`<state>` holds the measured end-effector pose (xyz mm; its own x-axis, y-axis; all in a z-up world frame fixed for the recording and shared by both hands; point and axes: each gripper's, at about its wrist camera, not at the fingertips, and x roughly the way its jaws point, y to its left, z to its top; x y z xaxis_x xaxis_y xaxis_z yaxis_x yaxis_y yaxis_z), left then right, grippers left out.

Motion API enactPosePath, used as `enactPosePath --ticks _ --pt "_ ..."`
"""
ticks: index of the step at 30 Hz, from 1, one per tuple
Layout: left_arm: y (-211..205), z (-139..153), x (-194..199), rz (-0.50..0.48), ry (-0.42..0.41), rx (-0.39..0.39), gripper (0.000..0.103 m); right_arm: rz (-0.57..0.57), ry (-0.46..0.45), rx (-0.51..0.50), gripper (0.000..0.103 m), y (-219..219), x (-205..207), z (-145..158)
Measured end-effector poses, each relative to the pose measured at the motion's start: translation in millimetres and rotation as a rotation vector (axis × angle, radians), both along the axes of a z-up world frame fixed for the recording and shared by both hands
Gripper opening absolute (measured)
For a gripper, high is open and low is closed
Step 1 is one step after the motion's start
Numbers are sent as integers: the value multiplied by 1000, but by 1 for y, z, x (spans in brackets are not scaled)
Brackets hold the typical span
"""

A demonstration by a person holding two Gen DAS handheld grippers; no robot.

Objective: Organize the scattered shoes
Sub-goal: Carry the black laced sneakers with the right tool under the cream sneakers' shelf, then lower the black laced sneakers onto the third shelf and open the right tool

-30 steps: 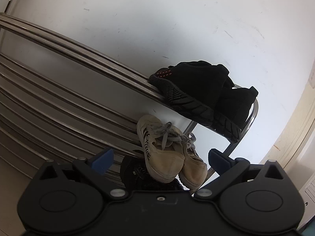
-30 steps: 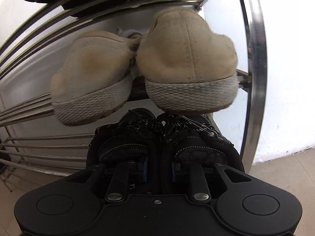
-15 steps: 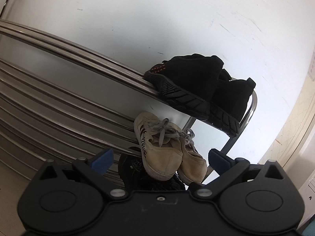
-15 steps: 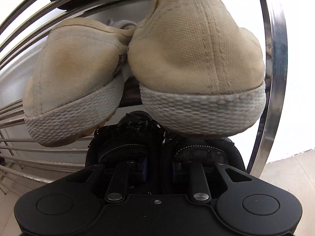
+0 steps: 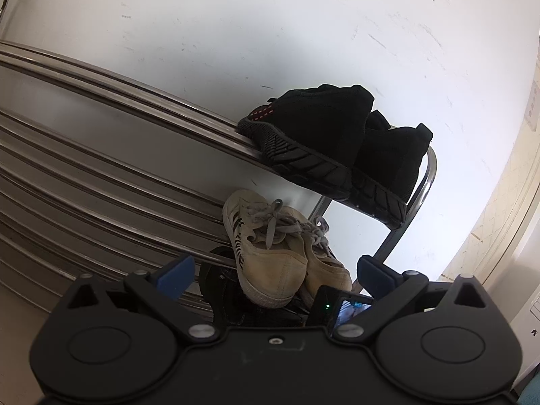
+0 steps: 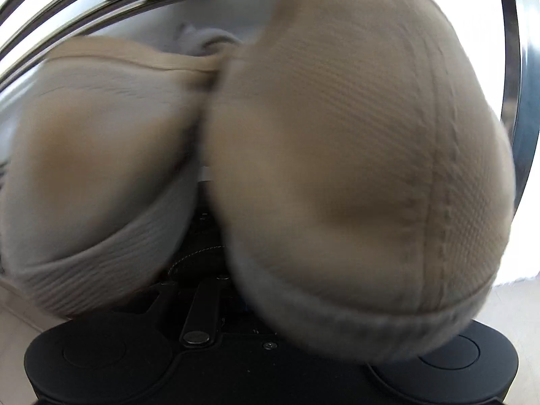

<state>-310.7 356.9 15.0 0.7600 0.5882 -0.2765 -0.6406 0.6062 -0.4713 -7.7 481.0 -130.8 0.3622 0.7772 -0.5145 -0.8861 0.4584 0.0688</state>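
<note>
Left gripper (image 5: 274, 267): blue fingers (image 5: 175, 271) spread wide, nothing between them, held back from the metal shoe rack (image 5: 101, 155). Black shoes (image 5: 324, 141) on top shelf at its right end. Beige canvas shoes (image 5: 270, 256) on the shelf below, heels outward. Dark shoes (image 5: 219, 290) lower still, just beyond the left fingers, mostly hidden. Right gripper (image 6: 219, 270): beige heels fill its blurred view, very near; dark shoe directly ahead of it; cannot tell whether it pinches the shoe
</note>
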Motion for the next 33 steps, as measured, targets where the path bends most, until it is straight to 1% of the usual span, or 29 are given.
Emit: enactPosePath --ticks 2,5,8,10,13,14,15,16,17,19,22,25,26,28,31,33 --pt "1 -1 0 -2 -5 -10 103 5 -1 -3 24 -1 1 -2" --pt "-1 0 3 -6 1 1 103 10 10 -28 26 -2 4 -2" --pt "-4 1 5 -10 4 18 103 8 22 -59 31 -8 5 2" --pt "-6 1 7 -15 6 24 103 0 26 -90 37 -12 4 4" --pt "-8 0 11 -29 9 22 103 8 -4 -120 55 -22 -2 4" --pt "-8 0 12 -32 7 22 103 13 -17 -122 74 -27 -4 5" --pt "-9 0 12 -34 4 24 103 19 -28 -99 96 -34 -6 8" --pt "-10 0 13 -36 0 28 103 24 -39 -76 102 -42 -9 10" --pt "-11 0 14 -41 -1 28 103 30 -48 -57 102 -48 -11 13" --pt "-13 -1 17 -51 -2 27 103 43 -46 -60 102 -52 -12 17" --pt "-16 -1 21 -68 1 31 103 17 -24 -81 102 -40 -11 27" --pt "-19 -1 23 -71 3 33 103 1 -11 -102 102 -37 -11 28" --pt "-19 -1 24 -72 1 33 103 -8 2 -113 102 -40 -5 30" --pt "-20 -1 25 -73 -2 32 103 -15 32 -126 102 -30 2 33" --pt "-20 -1 26 -76 -3 34 103 -32 49 -131 102 -41 6 37" --pt "-20 -1 27 -79 -3 33 103 -36 40 -141 102 -45 6 40"
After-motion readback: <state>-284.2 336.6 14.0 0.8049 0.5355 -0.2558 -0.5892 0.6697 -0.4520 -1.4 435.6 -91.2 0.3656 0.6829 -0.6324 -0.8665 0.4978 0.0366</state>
